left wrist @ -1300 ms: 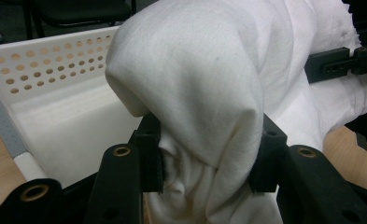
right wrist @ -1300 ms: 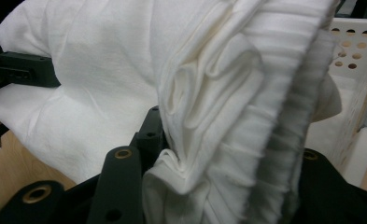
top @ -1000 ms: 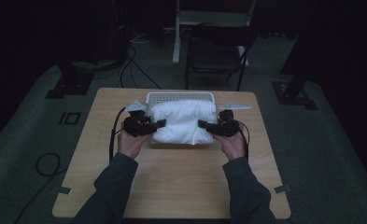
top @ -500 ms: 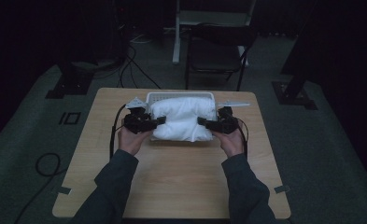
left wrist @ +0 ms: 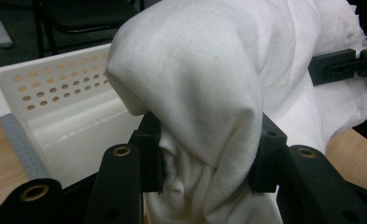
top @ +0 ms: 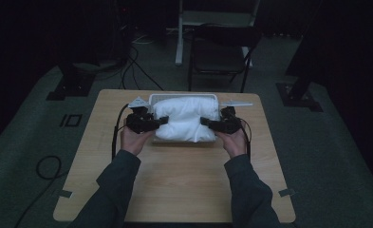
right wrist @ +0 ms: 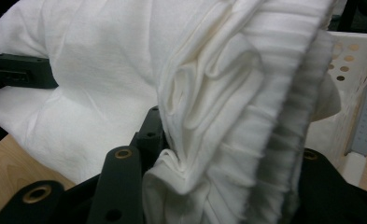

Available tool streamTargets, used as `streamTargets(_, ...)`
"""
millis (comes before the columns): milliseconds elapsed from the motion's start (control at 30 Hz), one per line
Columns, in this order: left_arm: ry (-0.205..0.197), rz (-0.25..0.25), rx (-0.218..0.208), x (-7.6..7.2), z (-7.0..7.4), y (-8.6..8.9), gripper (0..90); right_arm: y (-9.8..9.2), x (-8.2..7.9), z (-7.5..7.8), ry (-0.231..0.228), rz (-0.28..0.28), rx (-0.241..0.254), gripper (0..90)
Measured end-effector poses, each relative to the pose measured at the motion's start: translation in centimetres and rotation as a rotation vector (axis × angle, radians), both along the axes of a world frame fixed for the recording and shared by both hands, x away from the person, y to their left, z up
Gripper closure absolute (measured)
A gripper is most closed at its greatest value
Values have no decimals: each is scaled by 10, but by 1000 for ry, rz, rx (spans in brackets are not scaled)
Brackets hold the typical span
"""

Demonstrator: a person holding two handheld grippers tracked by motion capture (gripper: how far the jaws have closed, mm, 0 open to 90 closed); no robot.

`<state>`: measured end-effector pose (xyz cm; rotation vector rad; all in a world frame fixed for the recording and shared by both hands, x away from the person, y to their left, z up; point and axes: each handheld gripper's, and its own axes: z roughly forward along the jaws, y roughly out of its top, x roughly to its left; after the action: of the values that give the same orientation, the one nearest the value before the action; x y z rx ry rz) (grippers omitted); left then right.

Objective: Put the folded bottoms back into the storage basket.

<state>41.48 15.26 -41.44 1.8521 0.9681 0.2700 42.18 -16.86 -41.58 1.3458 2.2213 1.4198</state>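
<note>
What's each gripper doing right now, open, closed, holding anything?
Left gripper: closed on a bunched fold of the white cloth.
Right gripper: closed on the cloth's pleated edge.

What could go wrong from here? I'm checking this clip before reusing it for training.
The folded white cloth is pinched only at its two ends by the left gripper and right gripper, so its middle may sag and unfold. It also overhangs the white basket, so a loose edge might catch on the rim.
</note>
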Motion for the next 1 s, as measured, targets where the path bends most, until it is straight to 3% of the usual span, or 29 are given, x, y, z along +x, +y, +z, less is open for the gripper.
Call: streamTargets(1000,-7,10,16,22,10,-5,568,0,20,4,-2,-27,-6,566)
